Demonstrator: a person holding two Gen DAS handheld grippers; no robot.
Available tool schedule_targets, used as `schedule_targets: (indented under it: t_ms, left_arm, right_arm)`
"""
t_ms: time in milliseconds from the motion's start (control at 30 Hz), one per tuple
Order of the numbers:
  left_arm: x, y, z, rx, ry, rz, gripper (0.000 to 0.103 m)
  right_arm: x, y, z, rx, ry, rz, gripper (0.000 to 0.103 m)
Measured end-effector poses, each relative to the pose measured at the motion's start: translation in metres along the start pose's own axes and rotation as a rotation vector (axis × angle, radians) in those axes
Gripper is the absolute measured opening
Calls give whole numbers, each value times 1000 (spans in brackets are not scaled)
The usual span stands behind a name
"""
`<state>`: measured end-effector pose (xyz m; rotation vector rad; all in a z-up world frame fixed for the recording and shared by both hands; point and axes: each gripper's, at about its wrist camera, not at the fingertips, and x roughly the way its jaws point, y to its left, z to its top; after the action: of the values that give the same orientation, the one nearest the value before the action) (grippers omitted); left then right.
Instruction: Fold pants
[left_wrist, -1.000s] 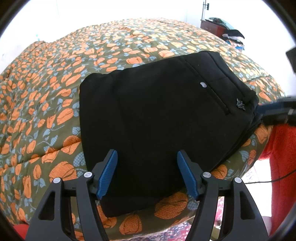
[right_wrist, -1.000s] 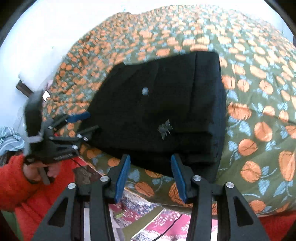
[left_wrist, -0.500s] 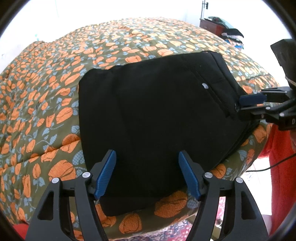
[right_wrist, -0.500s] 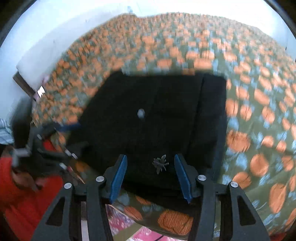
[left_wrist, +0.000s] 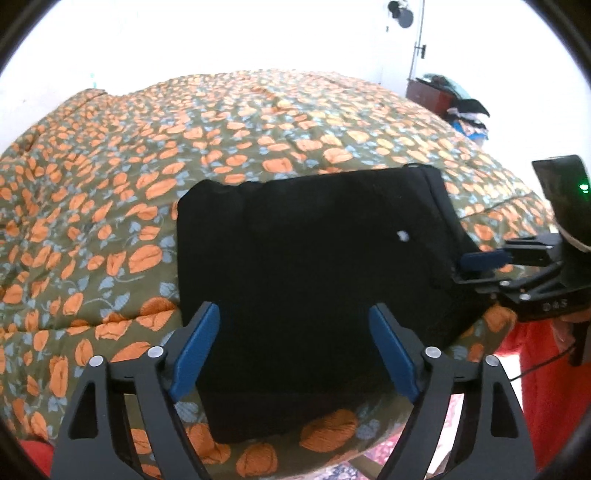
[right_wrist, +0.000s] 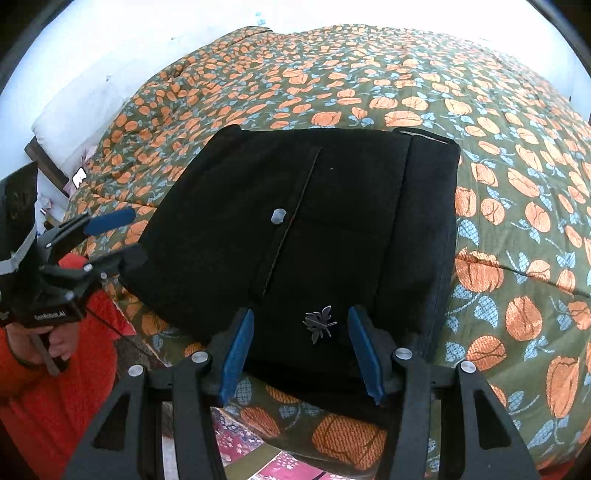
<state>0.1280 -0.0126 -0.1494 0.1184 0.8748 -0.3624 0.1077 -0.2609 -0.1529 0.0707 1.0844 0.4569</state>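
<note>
1. Left wrist view: a bed (left_wrist: 122, 192) fills most of the scene, covered by an olive quilt printed with orange flowers and blue-grey leaves.
2. The black pants (left_wrist: 314, 280) lie folded into a thick, roughly square stack at the near edge of the bed, close to its corner. In the right wrist view the same stack (right_wrist: 332, 221) shows a long pocket seam running down its top layer and a broad band along its right side.
3. The left tool (left_wrist: 295, 354) hangs over the near edge of the stack with its blue pads spread wide; its jaws have just been opening. The black cloth lies below and between the pads, and neither pad presses on it.
4. The right tool (right_wrist: 301, 350) sits over the near right corner of the stack, its blue pads at a middling spread that has just widened a little. The cloth lies between the pads and they do not pinch it.
5. A person's orange sleeve (right_wrist: 44, 406) shows at the lower left of the right wrist view, beneath the hand holding the left tool.
6. A small metal insect-shaped ornament (right_wrist: 319, 323) is pinned to the pants, between the right tool's pads.
7. A small pale button (right_wrist: 277, 216) sits beside the pocket seam, further up the stack.
</note>
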Motion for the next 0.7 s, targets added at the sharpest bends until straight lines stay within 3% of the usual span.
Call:
schedule_targets:
  t_ms: [200,267,367,467,600,700]
  left_arm:
    - [22,-8,-15,60,90,16,84]
    - [22,-10,-15,70,89,13,84]
    - [23,-12,-14,76,94,14,84]
    - [21,-11,-16,81,101,15,84]
    - [7,-11,-15,91,93,55,84]
    - [-4,-7,-13,90,77,96,84]
  right_arm:
    - [-9,3,11,-2,19,0,53]
    - [-23,3,36,-2,-9,35,53]
    - [-35,2,81,-26,-67,2,54]
    - [-18,-10,108,-10,-57,-26,58]
    - [40,-42,96,62,92,-66,58]
    - [16,-46,82,101,-5,-66,58]
